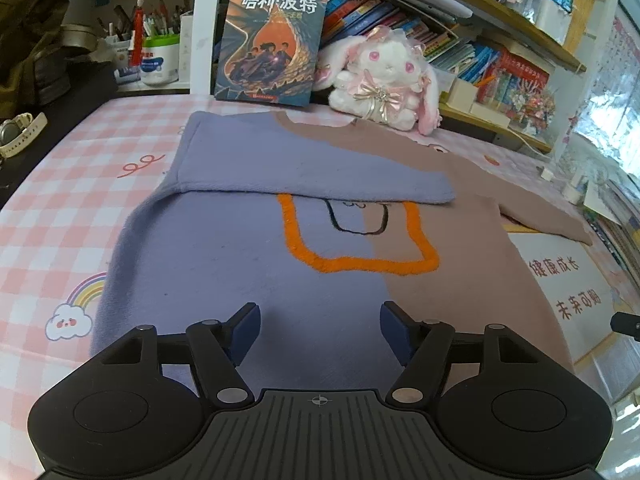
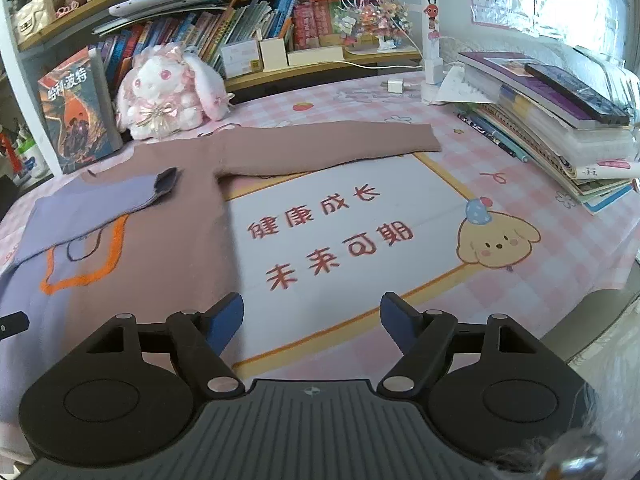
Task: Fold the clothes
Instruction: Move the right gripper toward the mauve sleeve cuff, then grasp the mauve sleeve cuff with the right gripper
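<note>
Purple and brown sweater (image 1: 248,272) flat on the pink checked table cover (image 1: 48,208), purple sleeve (image 1: 304,168) folded across its chest, brown sleeve (image 2: 332,144) stretched toward the book stack (image 2: 560,120), left gripper (image 1: 320,332) and right gripper (image 2: 312,320) both spread wide, nothing between their jaws.

A child's study room: crammed bookshelves (image 2: 240,28), plush bunny (image 1: 384,76), pink desk mat (image 2: 520,208).

Sweater design (image 1: 356,236) partly under folded sleeve (image 1: 304,168)
</note>
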